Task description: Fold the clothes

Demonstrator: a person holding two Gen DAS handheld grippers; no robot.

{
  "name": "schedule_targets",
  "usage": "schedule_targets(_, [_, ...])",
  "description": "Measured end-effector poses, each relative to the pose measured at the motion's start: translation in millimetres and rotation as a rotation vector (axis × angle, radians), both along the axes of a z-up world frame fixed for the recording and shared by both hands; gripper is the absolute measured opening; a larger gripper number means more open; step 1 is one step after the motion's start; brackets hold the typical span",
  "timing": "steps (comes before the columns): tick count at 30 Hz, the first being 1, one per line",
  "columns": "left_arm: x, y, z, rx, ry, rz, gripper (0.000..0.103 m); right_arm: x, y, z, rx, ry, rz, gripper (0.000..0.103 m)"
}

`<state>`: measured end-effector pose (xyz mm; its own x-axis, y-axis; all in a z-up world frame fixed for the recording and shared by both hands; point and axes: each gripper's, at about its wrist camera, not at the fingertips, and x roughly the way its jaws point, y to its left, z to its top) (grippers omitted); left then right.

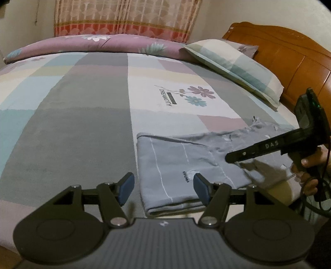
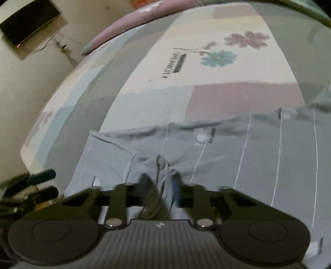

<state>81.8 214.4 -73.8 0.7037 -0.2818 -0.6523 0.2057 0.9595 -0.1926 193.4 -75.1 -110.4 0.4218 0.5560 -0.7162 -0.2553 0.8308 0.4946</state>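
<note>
A grey garment [image 1: 175,161] with thin white stripes lies partly folded on the patchwork bed sheet [image 1: 82,115], near the front right of the bed. My left gripper [image 1: 163,186] is open just above the garment's near left corner, with nothing between its blue pads. My right gripper [image 1: 229,158], held by a hand [image 1: 310,163], reaches in from the right over the garment. In the right wrist view the right gripper [image 2: 161,182] is shut on a bunched fold of the grey garment [image 2: 227,149]. The left gripper [image 2: 41,175] shows at the left edge.
A checked pillow [image 1: 233,64] rests against the wooden headboard [image 1: 289,53] at the right. A rolled purple floral quilt [image 1: 93,44] runs along the far side under a curtain [image 1: 124,18]. A dark panel [image 2: 29,22] hangs on the wall beyond the bed's edge.
</note>
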Motion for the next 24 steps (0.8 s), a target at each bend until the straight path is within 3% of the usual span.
schedule_targets(9, [-5.2,2.8,0.3,0.025,0.01,-0.013,0.065,9.1,13.6,20.8,-0.074,-0.138,0.046,0.012])
schedule_targets(14, [-4.5,1.4,-0.5,0.033,0.014,-0.031,0.066,9.8,4.3,11.5,-0.093,-0.094,0.035,0.012])
schedule_targets(19, [6.7,-1.3,2.8,0.048,0.009,-0.053,0.066,6.1,5.0,7.9,-0.199,-0.088,0.02,0.015])
schedule_targets(21, [11.8,-3.2,7.3,0.056,-0.011,-0.07,0.066,3.6,0.5,15.7,-0.215,-0.125,-0.013,0.017])
schedule_targets(24, [27.9,-1.3,17.6,0.054,-0.028,-0.09,0.066,-8.2,1.8,34.8,-0.153,-0.226,0.056,0.017])
